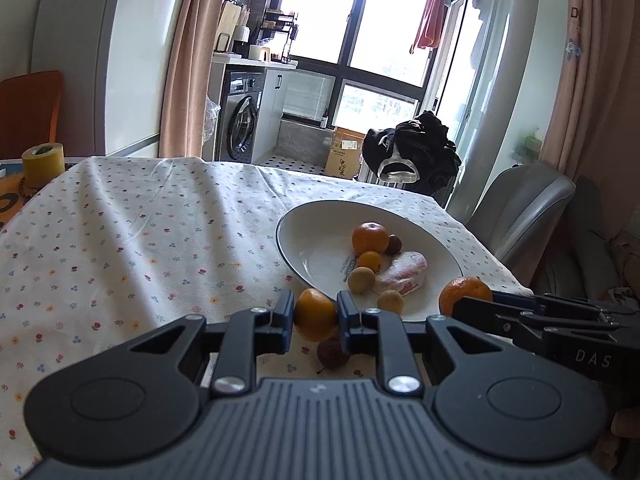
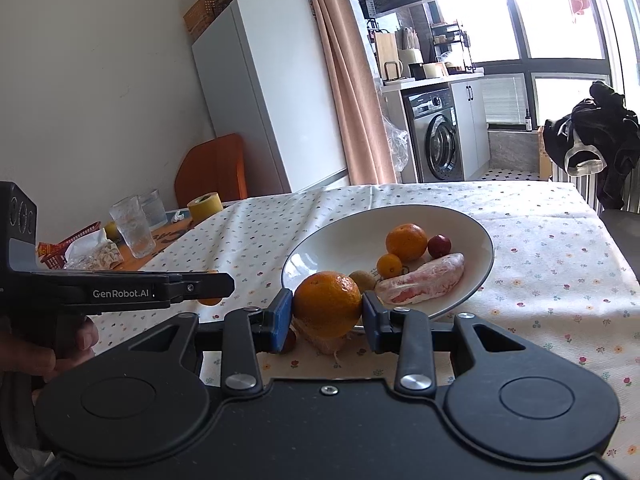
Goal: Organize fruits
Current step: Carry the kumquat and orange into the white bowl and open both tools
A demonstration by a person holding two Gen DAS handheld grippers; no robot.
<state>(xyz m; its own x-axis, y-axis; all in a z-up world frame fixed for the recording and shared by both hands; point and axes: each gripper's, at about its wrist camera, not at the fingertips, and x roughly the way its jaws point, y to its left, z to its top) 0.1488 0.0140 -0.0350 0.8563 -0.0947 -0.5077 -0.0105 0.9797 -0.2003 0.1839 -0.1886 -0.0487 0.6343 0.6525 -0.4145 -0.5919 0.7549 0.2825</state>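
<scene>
Seeing only part of a dark red fruit [image 1: 332, 354] on the floral tablecloth [image 1: 120, 248], half hidden under our left gripper [image 1: 315, 314]; its type we can't tell. Left jaws are clamped on a small orange citrus [image 1: 315, 315] just short of the white ceramic plate [image 1: 304, 224]. Right gripper [image 2: 327, 312] pinches a larger round orange [image 2: 327, 305] at the plate's near rim.
</scene>
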